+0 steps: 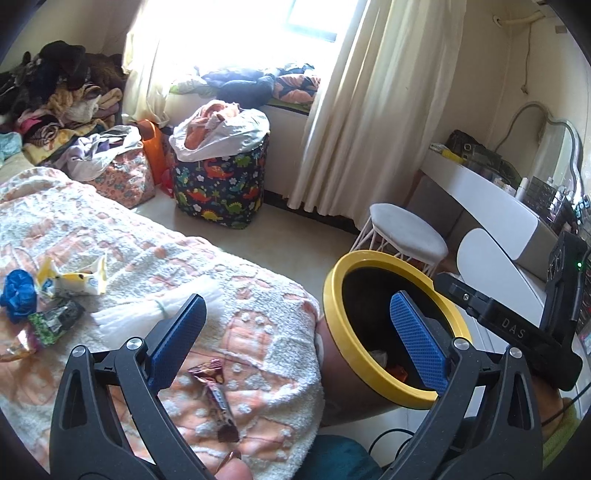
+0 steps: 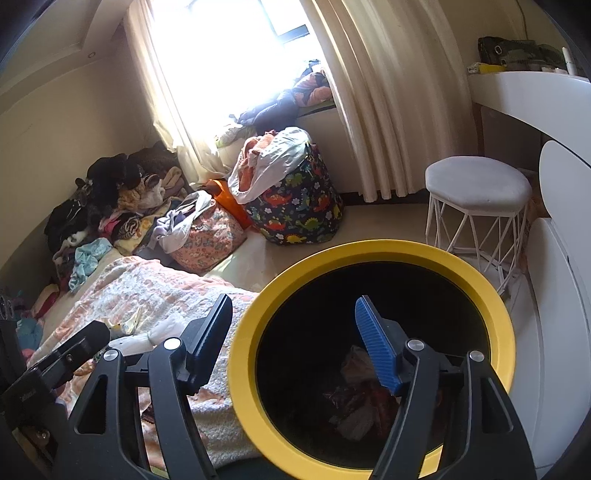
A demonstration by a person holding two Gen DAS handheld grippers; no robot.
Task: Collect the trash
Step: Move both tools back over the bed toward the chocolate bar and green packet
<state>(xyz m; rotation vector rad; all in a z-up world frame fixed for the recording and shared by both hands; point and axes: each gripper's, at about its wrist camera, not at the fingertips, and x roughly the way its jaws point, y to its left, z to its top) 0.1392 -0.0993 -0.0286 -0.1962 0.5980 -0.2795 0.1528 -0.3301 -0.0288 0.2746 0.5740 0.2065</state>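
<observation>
We hold left tool point(image 1: 299, 343) spread, empty; right tool point(image 2: 295, 347) spread above bin point(image 2: 369, 251); brown wrapper point(image 1: 218, 395) on bed point(image 1: 110, 229) light, crinkly, slippery; we pinch mid-length.

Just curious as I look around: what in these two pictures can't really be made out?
- Bin contents: right view, too dark inside to identify.
- Window: both views, washed out by glare.
- Wrappers on the bed: left view, print too small.
- Dressing table items: left view, cut off by the edge.
</observation>
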